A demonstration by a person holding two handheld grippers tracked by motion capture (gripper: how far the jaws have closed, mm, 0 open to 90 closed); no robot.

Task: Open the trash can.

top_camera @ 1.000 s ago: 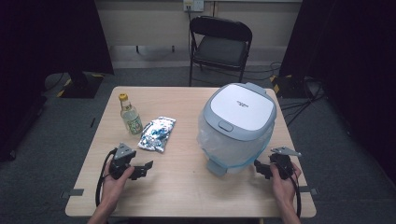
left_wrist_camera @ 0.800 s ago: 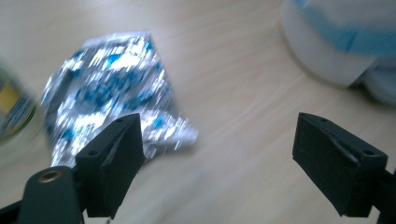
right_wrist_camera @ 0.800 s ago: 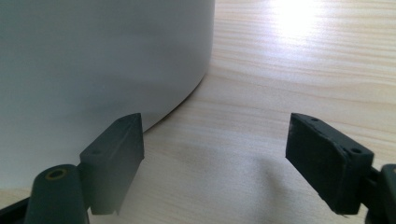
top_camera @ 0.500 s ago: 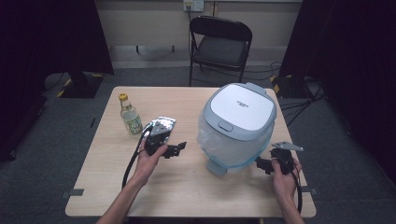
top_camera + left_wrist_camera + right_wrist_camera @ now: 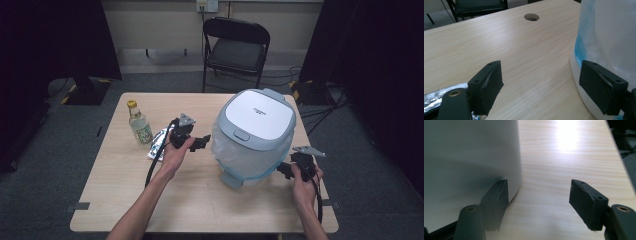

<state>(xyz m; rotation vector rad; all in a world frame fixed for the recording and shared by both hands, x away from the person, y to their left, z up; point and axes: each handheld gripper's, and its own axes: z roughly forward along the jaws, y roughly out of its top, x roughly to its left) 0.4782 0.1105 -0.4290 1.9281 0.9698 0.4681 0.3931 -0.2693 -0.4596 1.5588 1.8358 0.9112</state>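
Bottle [image 5: 139, 124]: stood upright near the table's far left corner, yellow cap, patterned label.
Foil packet [image 5: 159, 141]: lay flat just right of the bottle, partly hidden behind the left gripper; silver edge also seen at lower left of the left gripper view [image 5: 439, 96].
Left gripper [image 5: 199, 142]: held above the table between the packet and the bin, pointed toward the bin's left side; jaws spread wide, nothing between them. In its own view [image 5: 544, 85], one jaw over bare wood, the other close beside the bin's wall; contact could not be told.
Table [image 5: 200, 200]: light wood; round hole [image 5: 531, 17] in the top toward the far edge.
Bin [image 5: 256, 136]: white body, grey lid with a push tab, translucent liner with a blue trim under the lid; stood on the right half of the table between the two grippers.
Right gripper [image 5: 285, 170]: low at the bin's right base; jaws partly apart, just been closing, nothing gripped. In its own view [image 5: 539, 201], one jaw hard against the bin's white wall [image 5: 469, 165], the other over bare wood.
Chair [image 5: 236, 47]: black folding type, behind the table on the grey floor.
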